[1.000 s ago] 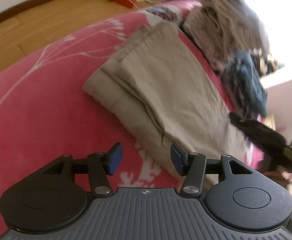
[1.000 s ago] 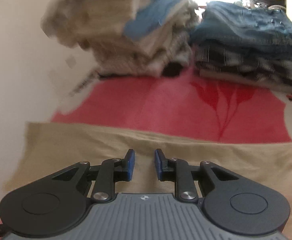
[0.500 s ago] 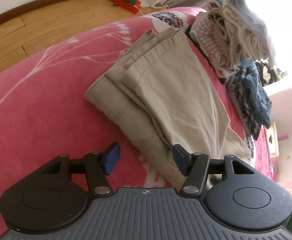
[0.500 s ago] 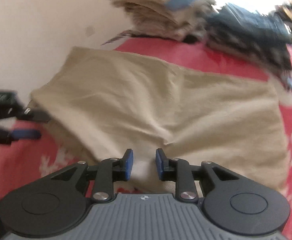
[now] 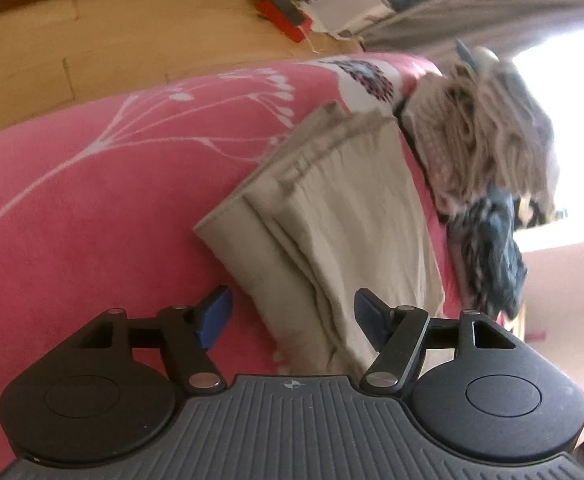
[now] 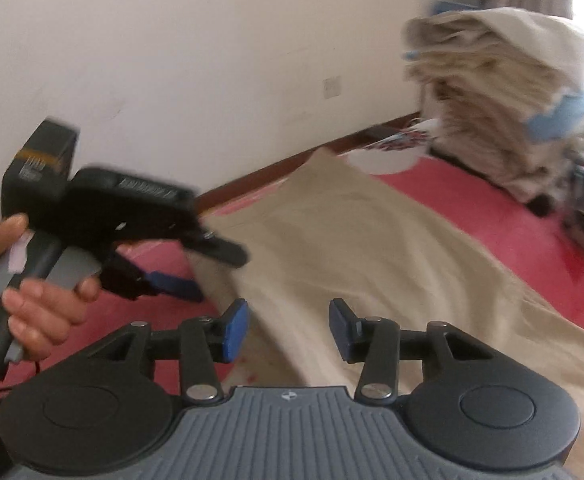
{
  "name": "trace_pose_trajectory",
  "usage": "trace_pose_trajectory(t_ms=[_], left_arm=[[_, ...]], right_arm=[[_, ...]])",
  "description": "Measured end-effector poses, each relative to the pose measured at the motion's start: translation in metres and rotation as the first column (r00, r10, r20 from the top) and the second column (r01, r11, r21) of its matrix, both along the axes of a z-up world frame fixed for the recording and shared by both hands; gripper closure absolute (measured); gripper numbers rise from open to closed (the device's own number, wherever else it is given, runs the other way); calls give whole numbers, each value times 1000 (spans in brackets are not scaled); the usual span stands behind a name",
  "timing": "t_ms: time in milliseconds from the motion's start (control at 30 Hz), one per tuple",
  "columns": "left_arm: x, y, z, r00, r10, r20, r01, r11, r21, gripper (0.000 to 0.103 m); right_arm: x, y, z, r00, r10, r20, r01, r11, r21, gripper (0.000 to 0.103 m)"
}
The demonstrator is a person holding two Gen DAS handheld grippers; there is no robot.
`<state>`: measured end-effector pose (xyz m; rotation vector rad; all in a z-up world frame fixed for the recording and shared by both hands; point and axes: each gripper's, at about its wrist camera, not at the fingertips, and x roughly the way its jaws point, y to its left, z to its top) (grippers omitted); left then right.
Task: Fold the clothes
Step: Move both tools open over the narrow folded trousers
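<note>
Folded beige trousers (image 5: pixel 332 216) lie on a pink flowered bedspread (image 5: pixel 92 208). My left gripper (image 5: pixel 292 316) hovers at their near end, jaws opening, and the cloth edge lies below the gap with neither pad pressing it. In the right wrist view the same trousers (image 6: pixel 372 248) spread across the bed. My right gripper (image 6: pixel 287 330) hangs over their near edge, jaws opening, nothing gripped. The left gripper (image 6: pixel 208 270), held by a hand (image 6: pixel 40 312), reaches to the trousers' left corner.
A tall pile of folded light clothes (image 6: pixel 492 92) stands at the far end of the bed, with dark folded clothes (image 5: pixel 492 256) beside it. A white wall (image 6: pixel 172 40) runs along the bed. Wood floor (image 5: pixel 92 40) and a red object (image 5: pixel 280 20) lie beyond.
Both grippers have opened wider. The right one swung and rolled leftward, bringing the left gripper and hand into its view. The left one edged closer to the trousers' end.
</note>
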<state>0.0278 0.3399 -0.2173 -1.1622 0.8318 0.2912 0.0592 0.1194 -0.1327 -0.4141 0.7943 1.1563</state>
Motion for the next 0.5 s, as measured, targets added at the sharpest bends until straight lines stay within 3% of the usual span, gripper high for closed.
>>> trace_pose_trajectory(t_ms=[133,267,367,433,500], left_arm=[[6,3,-12,999,33,19,-32,999,-44,35],[13,-2,-12,998,64,9,-64,998,-29,36],[14,-4,-11,995,98,-23,-99,995,-9,53],[11,-5,-9,993,113,-19,-113,994,0,65],[9,-7,-5,994,112,-1,-112,993,25,73]], right_arm=[[-8,9,-18,1000,-1,25,2,998,-59,55],[1,-14,-4,994,-102,-28,103,994,35,55],[26,-39,2,967,-245,-74,252,963,97,56],[49,-56,2,928,-358,-104,369,921,122,58],[76,-62,-5,886,-450,-117,461,881,106,68]])
